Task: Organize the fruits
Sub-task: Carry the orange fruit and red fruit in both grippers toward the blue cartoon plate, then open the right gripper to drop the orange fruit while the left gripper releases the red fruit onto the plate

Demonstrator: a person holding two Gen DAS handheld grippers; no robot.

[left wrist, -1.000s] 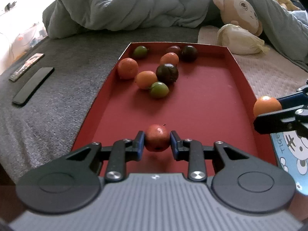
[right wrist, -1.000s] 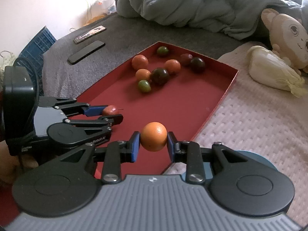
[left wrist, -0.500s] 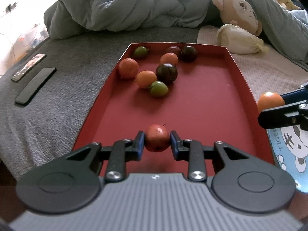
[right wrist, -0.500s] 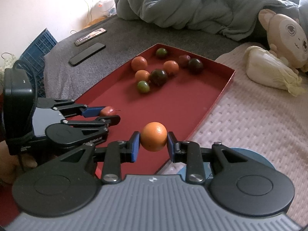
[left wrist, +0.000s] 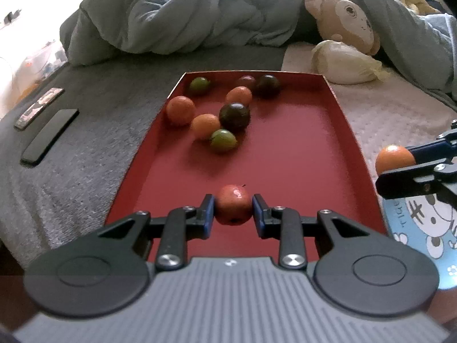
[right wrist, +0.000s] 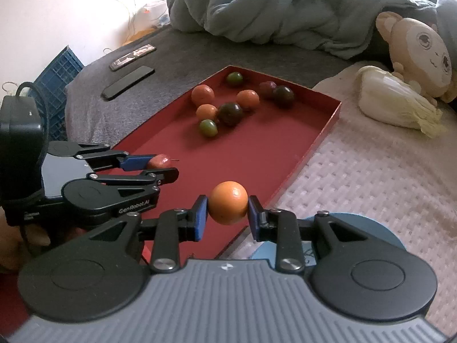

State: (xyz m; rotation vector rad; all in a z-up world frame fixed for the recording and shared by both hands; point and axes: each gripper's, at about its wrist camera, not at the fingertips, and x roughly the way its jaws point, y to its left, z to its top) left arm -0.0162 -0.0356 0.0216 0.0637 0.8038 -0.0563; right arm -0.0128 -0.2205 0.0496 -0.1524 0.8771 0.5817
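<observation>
Grey bed (left wrist: 94,131), red tray (left wrist: 347,120), blanket (left wrist: 200,14), 2 remotes (left wrist: 50,137), plush monkey (left wrist: 345,23)

Tray (left wrist: 285,160) near half bare; fruit cluster (left wrist: 225,123) crowds far end.

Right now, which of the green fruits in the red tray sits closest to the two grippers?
The green fruit beside the big dark fruit, mid-tray. The other green one lies in the tray's far corner.

Fruits (left wrist: 225,120) cluster at the tray's (left wrist: 300,157) far end — a plate (left wrist: 422,228) lies just right of it.
</observation>
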